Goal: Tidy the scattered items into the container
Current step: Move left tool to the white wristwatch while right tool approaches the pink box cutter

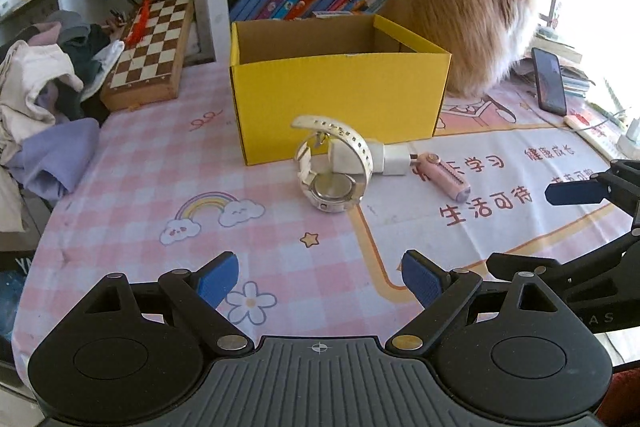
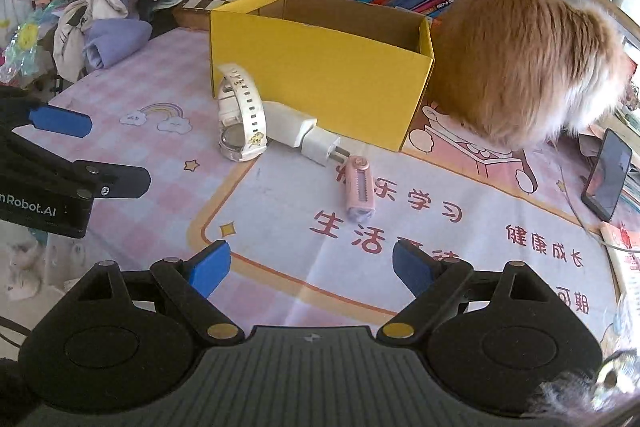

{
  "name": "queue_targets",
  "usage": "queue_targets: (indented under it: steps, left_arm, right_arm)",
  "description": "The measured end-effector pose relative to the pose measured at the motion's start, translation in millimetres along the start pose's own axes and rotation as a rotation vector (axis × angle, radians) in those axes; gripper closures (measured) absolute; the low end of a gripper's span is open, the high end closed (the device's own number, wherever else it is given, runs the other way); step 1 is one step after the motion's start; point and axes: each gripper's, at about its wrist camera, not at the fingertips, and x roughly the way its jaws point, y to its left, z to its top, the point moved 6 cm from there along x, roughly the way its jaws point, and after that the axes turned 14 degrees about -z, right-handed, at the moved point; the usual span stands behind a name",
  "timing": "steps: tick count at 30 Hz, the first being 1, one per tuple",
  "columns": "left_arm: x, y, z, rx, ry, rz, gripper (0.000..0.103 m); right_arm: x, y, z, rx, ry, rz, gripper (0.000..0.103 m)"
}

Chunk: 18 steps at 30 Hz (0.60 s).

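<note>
Left wrist view: the left gripper (image 1: 320, 281) gapes wide, empty; the right gripper (image 2: 312, 267) likewise. Approach step: the white plastic-strapped wristwatch (image 1: 332, 167) lies ahead, before the open yellow cardboard box (image 1: 340, 87); next, straddle and clamp it.

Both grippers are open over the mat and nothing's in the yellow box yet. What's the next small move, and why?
Probably ease the right gripper forward and down to straddle the pink cutter. It lies alone, straight ahead of the open fingers, while the white watch and charger plug touch each other near the yellow box.
</note>
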Motion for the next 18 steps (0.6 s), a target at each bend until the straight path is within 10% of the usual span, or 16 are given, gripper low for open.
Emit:
queue_targets:
  steps: [10, 18]
  left_arm:
    - [18, -4, 9, 0.007, 0.009, 0.001, 0.012]
    - [33, -2, 17, -0.005, 0.025, 0.01, 0.012]
  right_arm:
    - [23, -9, 5, 0.008, 0.059, 0.036, 0.064]
    - [38, -17, 15, -0.005, 0.068, 0.041, 0.063]
